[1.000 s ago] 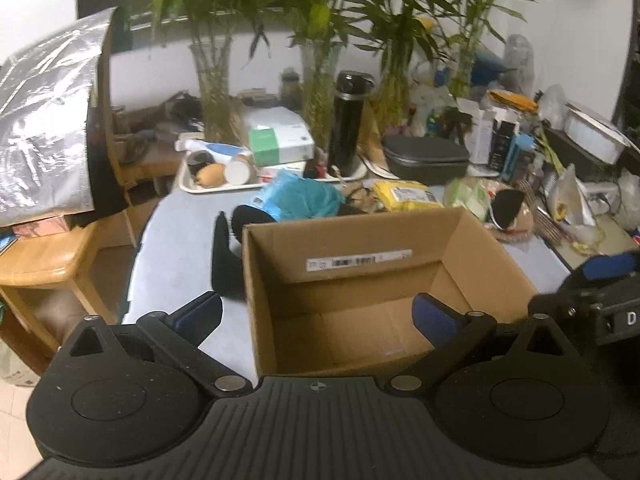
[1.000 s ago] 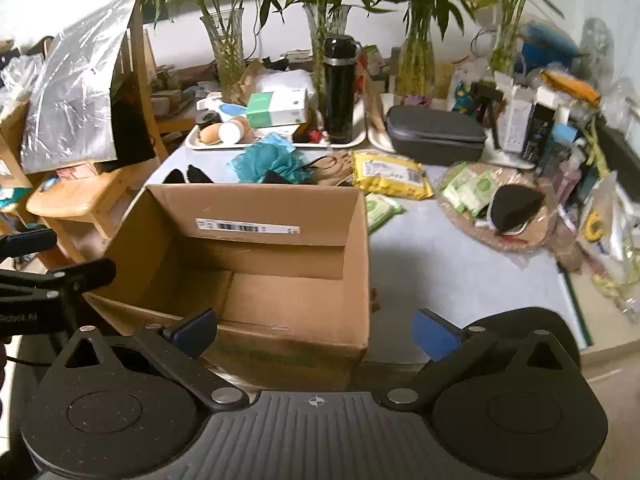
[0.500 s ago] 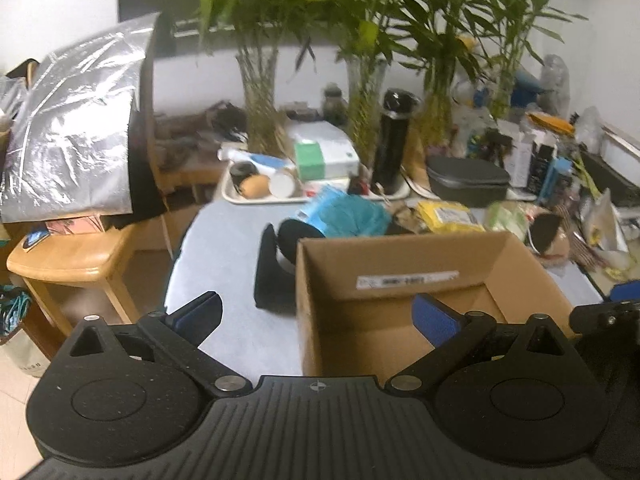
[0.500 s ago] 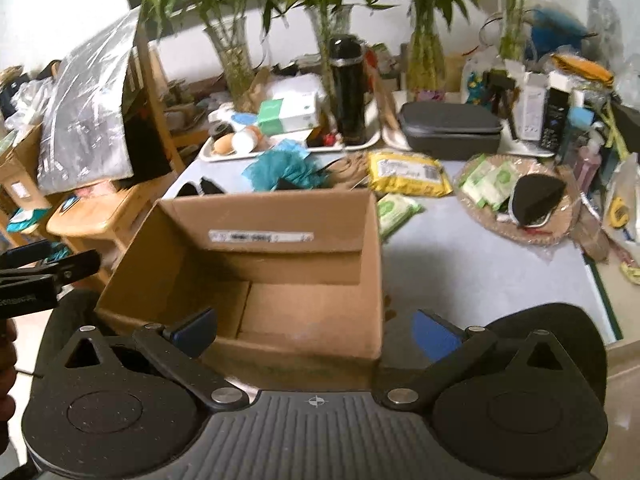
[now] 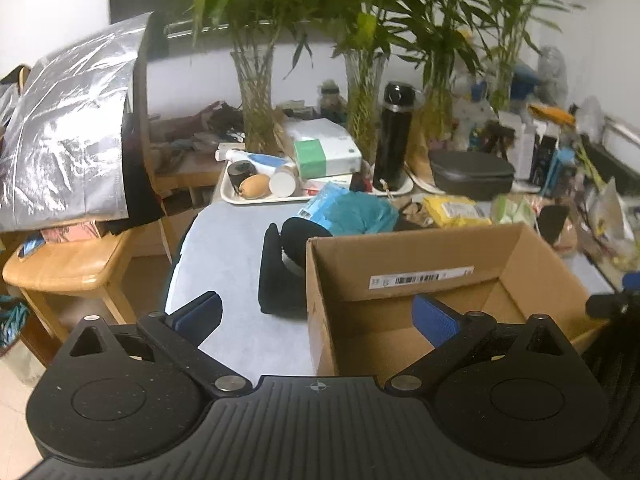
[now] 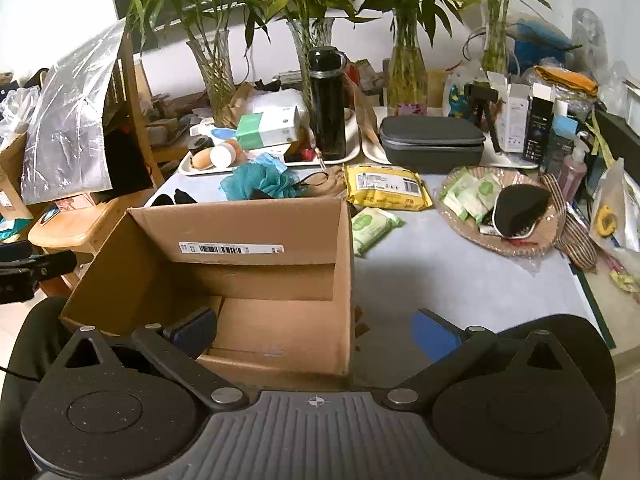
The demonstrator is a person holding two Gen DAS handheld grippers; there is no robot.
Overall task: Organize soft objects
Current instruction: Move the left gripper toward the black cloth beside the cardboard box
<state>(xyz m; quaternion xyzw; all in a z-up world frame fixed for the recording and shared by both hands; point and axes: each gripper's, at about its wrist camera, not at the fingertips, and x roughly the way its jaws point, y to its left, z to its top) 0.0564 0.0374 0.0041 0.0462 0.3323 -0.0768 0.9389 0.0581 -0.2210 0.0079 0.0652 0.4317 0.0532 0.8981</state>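
Observation:
An open, empty cardboard box (image 5: 432, 264) (image 6: 248, 264) stands on the grey table. Behind it lie a teal mesh sponge (image 5: 356, 214) (image 6: 256, 180), a black soft item (image 5: 280, 268) at the box's left, a yellow pack (image 6: 384, 186) and a green wipes pack (image 6: 372, 228). My left gripper (image 5: 316, 314) is open and empty, over the box's near left corner. My right gripper (image 6: 314, 330) is open and empty, over the box's near right corner. The right gripper's tip shows at the right edge of the left wrist view (image 5: 616, 304).
A woven tray (image 6: 504, 216) with wipes and a black item sits right. Trays with a black flask (image 6: 328, 104), a green-white box (image 6: 268, 126) and a grey case (image 6: 432, 144) stand behind, before glass vases with bamboo. A wooden chair (image 5: 68, 260) stands left of the table.
My left gripper has swung left, so the box sits further right in its view. My right gripper has drawn back and up a little. Both stay open and empty.

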